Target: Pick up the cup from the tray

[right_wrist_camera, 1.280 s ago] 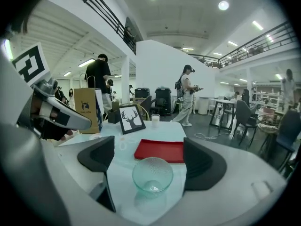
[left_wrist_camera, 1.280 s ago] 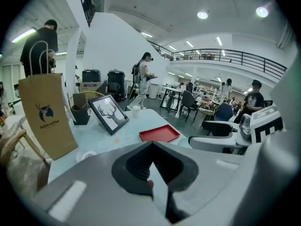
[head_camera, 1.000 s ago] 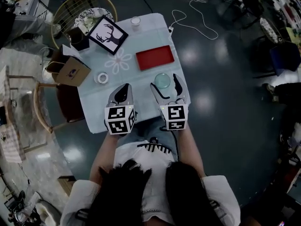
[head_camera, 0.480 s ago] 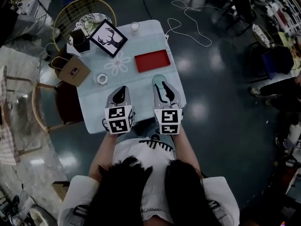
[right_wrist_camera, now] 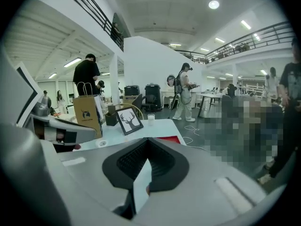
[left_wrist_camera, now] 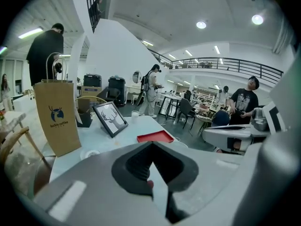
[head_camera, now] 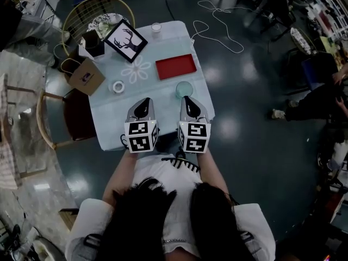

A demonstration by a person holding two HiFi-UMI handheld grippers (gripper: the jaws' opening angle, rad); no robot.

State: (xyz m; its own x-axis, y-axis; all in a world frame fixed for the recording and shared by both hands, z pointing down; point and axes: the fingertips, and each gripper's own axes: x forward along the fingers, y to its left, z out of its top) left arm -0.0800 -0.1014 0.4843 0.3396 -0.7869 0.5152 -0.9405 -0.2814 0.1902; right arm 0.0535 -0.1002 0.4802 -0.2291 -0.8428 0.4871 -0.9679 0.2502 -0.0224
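Observation:
The empty red tray [head_camera: 175, 67] lies on the pale blue table [head_camera: 109, 118]. A pale green cup [head_camera: 184, 89] stands on the cloth just in front of the tray, near the table's right edge. My right gripper [head_camera: 188, 101] is shut and empty, its tips a short way behind the cup and apart from it. My left gripper [head_camera: 142, 103] is shut too, held over the table's near edge. In the left gripper view the closed left gripper [left_wrist_camera: 150, 147] points toward the tray [left_wrist_camera: 155, 136]. The right gripper [right_wrist_camera: 146, 142] hides the cup in its own view.
A framed deer picture [head_camera: 124, 39], a black box [head_camera: 93, 43] and a small white cup [head_camera: 156, 28] sit at the far end. A paper bag [head_camera: 86, 76] and a tape roll [head_camera: 118, 86] are at the left. Chairs [head_camera: 92, 12] stand beyond and left; a cable [head_camera: 217, 26] lies on the floor.
A second ago my right gripper stood open around the cup; it has since shut and drawn back toward the person. The cup stays on the cloth. The left gripper has hardly moved.

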